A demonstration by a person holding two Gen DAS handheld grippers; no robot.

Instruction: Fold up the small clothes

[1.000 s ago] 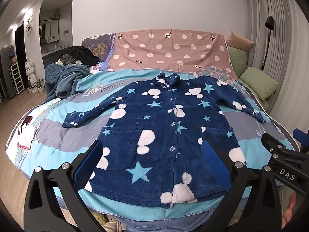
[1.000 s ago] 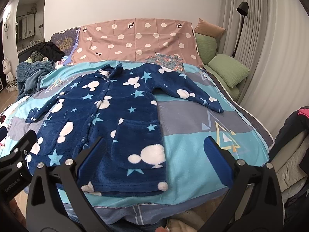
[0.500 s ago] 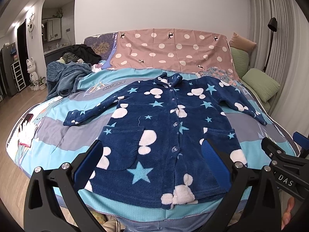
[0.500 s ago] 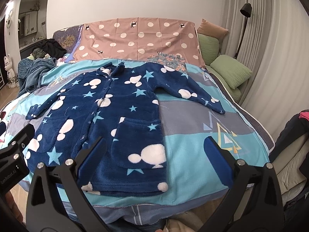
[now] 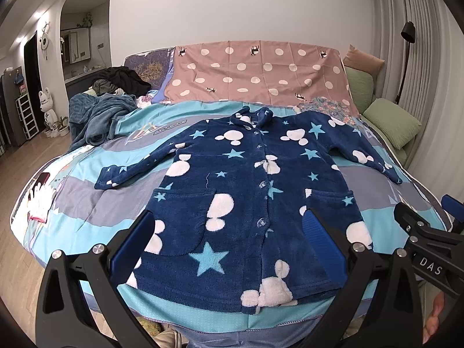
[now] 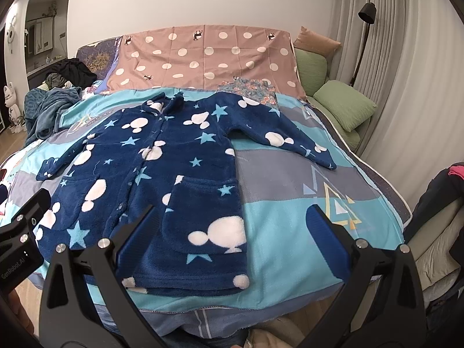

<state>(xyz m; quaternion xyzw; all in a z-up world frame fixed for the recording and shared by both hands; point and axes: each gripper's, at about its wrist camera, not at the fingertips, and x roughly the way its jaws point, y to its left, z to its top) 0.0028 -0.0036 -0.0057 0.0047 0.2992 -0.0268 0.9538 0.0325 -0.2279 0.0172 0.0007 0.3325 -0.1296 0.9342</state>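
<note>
A blue fleece jacket (image 5: 249, 197) lies flat on the bed (image 5: 87, 208), sleeves out. The left gripper (image 5: 229, 240) and right gripper (image 6: 232, 232) hang wide apart, holding nothing.

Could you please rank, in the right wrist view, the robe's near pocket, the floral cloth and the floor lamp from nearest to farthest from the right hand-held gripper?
From the right hand-held gripper, open above the bed's near edge:
1. Pocket, on the robe just ahead, left of centre.
2. Floral cloth, at the bed's far end beside the robe's shoulder.
3. Floor lamp, far right against the curtain.
</note>
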